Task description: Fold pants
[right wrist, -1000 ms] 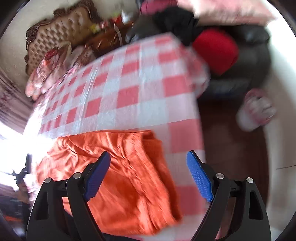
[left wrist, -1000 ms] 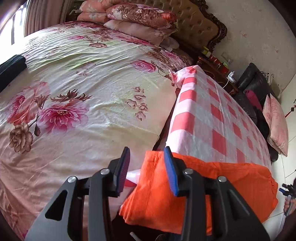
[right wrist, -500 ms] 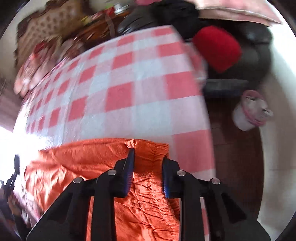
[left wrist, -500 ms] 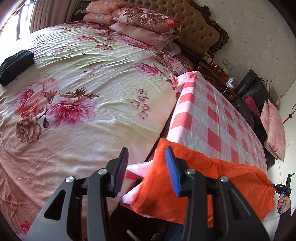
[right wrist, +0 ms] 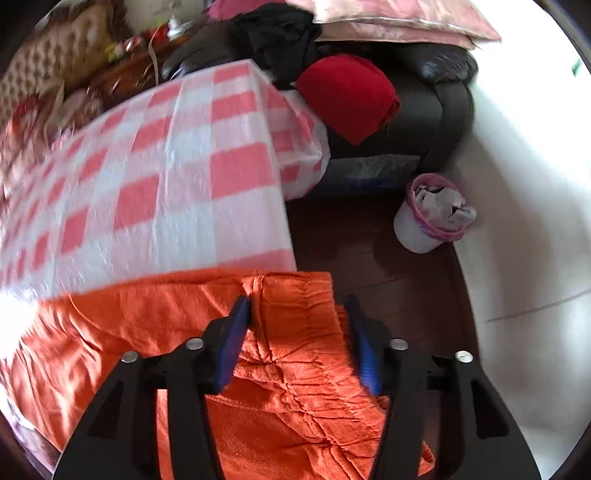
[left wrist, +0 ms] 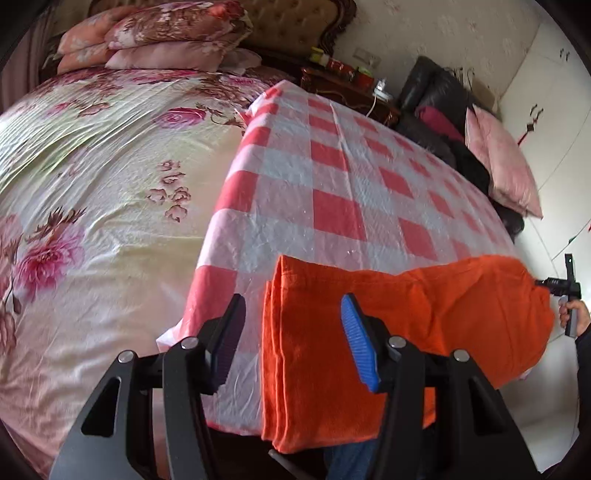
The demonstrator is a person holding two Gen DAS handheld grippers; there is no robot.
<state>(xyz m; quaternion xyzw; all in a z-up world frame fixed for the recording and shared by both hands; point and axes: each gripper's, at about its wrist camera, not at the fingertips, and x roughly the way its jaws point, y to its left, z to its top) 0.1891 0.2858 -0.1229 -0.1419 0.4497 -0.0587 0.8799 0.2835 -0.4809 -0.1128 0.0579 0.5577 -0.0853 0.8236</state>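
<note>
In the left wrist view, the orange pants (left wrist: 388,325) are seen folded into a long band lying across the near end of the checked tablecloth (left wrist: 332,184), with their near edge hanging over the cloth's front border. The left gripper (left wrist: 293,328) is held over the left end of the pants with its jaws spread wide; the blue-padded finger is seen above the orange fabric, while the other finger stands over bare tablecloth just left of the pants' folded edge, and no fabric is pinched between them. To the left of the tablecloth a floral bedspread (left wrist: 92,166) is spread, with stacked pillows (left wrist: 166,33) beyond its far end. Past the far right side of the tablecloth a black sofa (left wrist: 436,99) with a pink cushion (left wrist: 502,162) is shown. At the right end of the pants, part of the other tool and the hand holding it are visible. In the right wrist view, which is blurred, the pants (right wrist: 147,332) are seen at the near edge of the tablecloth (right wrist: 147,166), their gathered end reaching past the cloth's right corner. The right gripper (right wrist: 299,339) is parted moderately, with the bunched orange fabric lying between and below its fingers; it cannot be told whether the pads touch it. To the right of the tablecloth a small bin (right wrist: 432,214) stands on the dark floor, and a red garment (right wrist: 347,96) lies on the sofa (right wrist: 443,99) beyond.
</note>
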